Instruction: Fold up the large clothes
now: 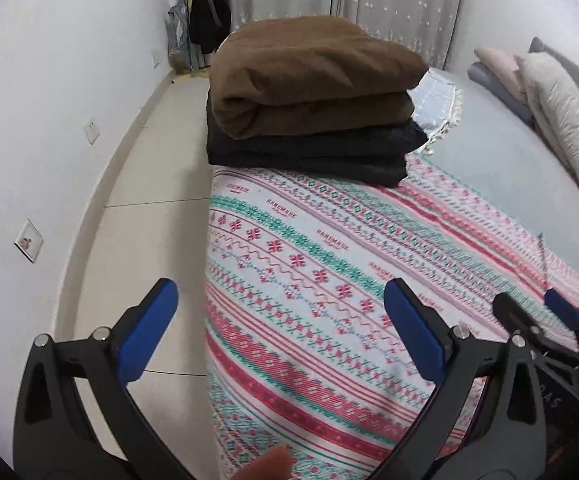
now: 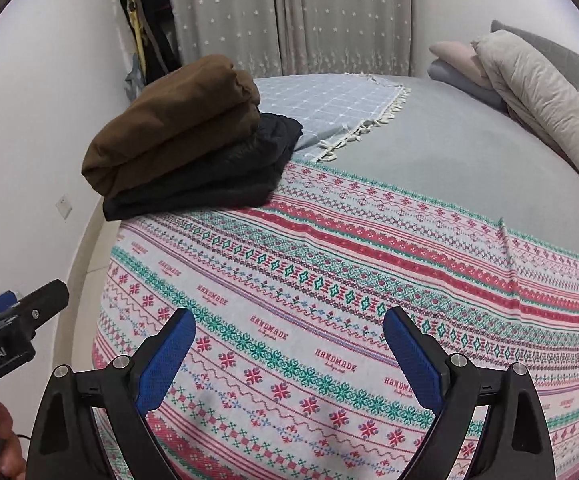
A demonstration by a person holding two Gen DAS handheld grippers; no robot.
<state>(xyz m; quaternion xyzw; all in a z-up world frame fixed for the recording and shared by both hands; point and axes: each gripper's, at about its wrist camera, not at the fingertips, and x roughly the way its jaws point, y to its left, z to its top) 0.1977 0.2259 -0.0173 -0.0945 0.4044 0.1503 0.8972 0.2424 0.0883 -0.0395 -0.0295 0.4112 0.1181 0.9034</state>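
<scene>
A folded brown garment (image 1: 313, 76) lies on top of a folded black garment (image 1: 309, 152) in a stack at the bed's left edge; the stack also shows in the right wrist view, brown (image 2: 173, 120) over black (image 2: 217, 176). My left gripper (image 1: 281, 320) is open and empty, above the patterned cloth (image 1: 329, 280) near the bed's left edge. My right gripper (image 2: 289, 344) is open and empty above the same patterned cloth (image 2: 329, 280). Both are well short of the stack.
The grey bed (image 2: 449, 140) carries a blue checked fringed cloth (image 2: 329, 100) behind the stack and pillows (image 2: 537, 92) at the right. Tiled floor (image 1: 149, 200) and a white wall lie to the left. Curtains and hanging clothes (image 2: 149, 32) stand at the back.
</scene>
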